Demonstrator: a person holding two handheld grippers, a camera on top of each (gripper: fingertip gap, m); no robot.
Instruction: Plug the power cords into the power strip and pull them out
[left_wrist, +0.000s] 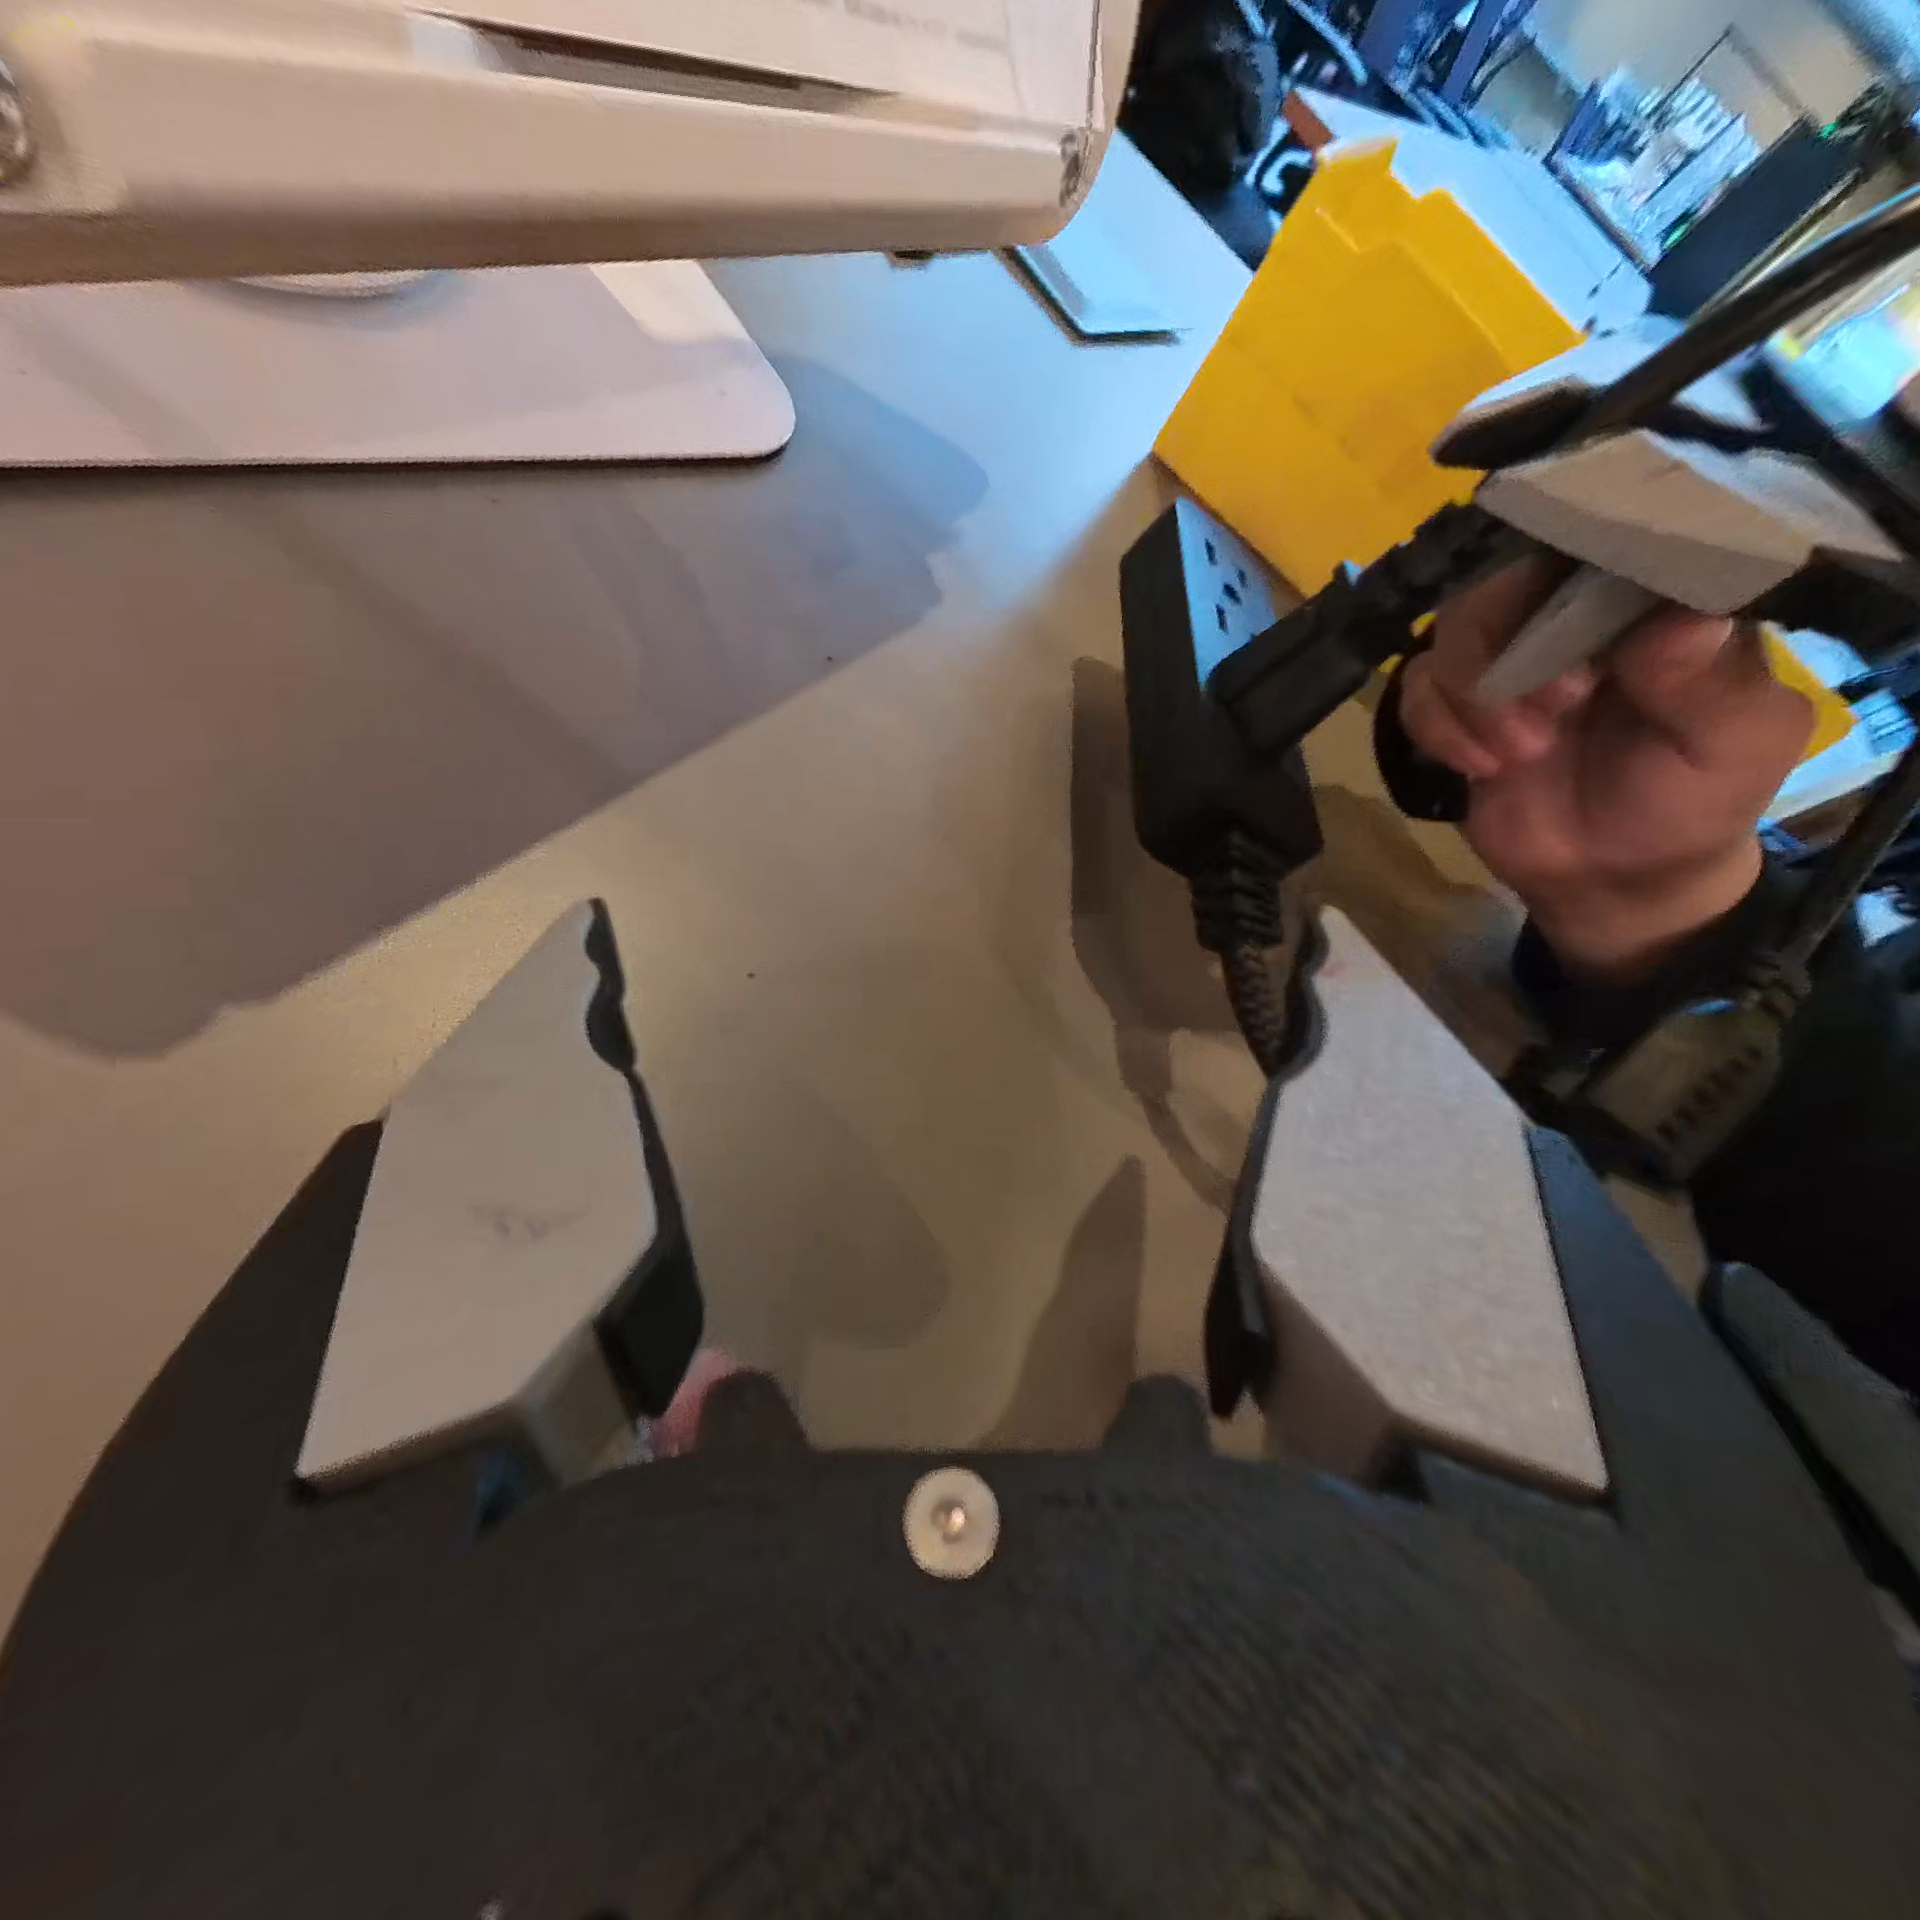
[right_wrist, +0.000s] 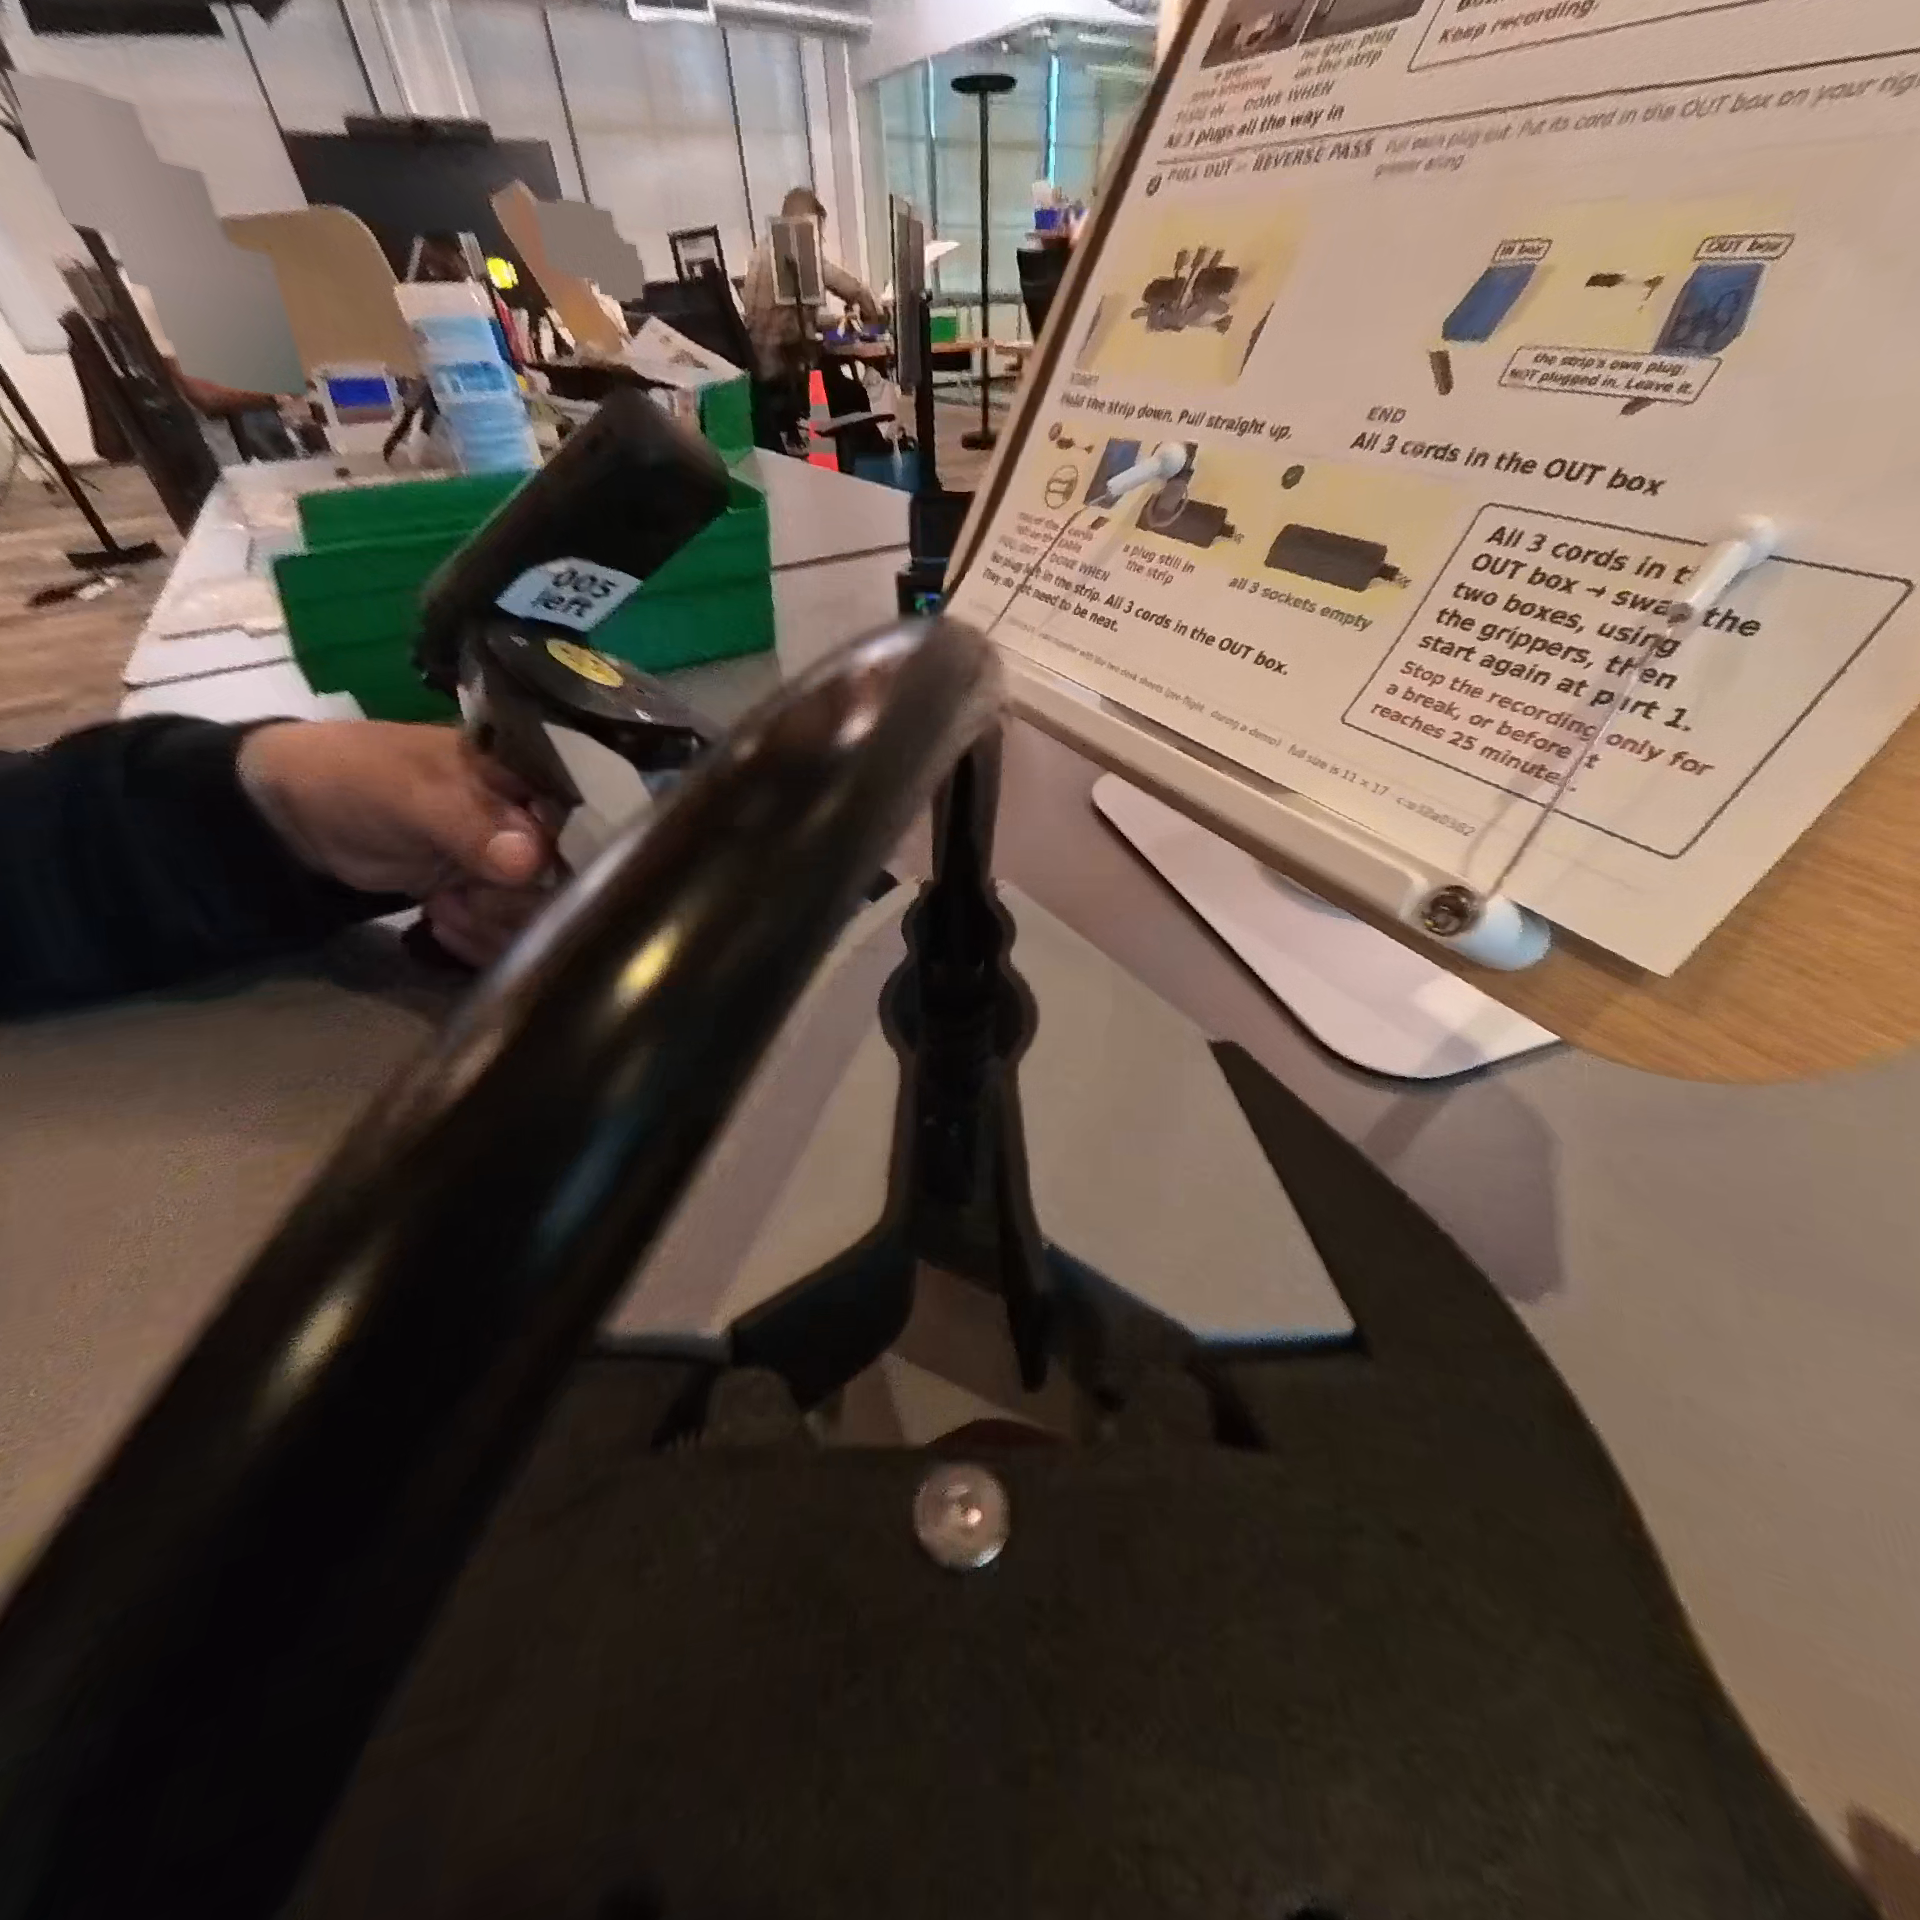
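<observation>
While the thick black power cord (right_wrist: 665, 997) sweeps blurred across the right wrist view, the right gripper (right_wrist: 971, 935) is pinched tight on its plug, prongs out of sight. Left gripper (left_wrist: 940, 1081) hangs wide apart, gripping nothing. On the table (left_wrist: 831, 883), the power strip (left_wrist: 1195, 665) sits against a yellow bin (left_wrist: 1351, 364), contents hidden. Green bins (right_wrist: 686, 592) behind, contents unclear.
</observation>
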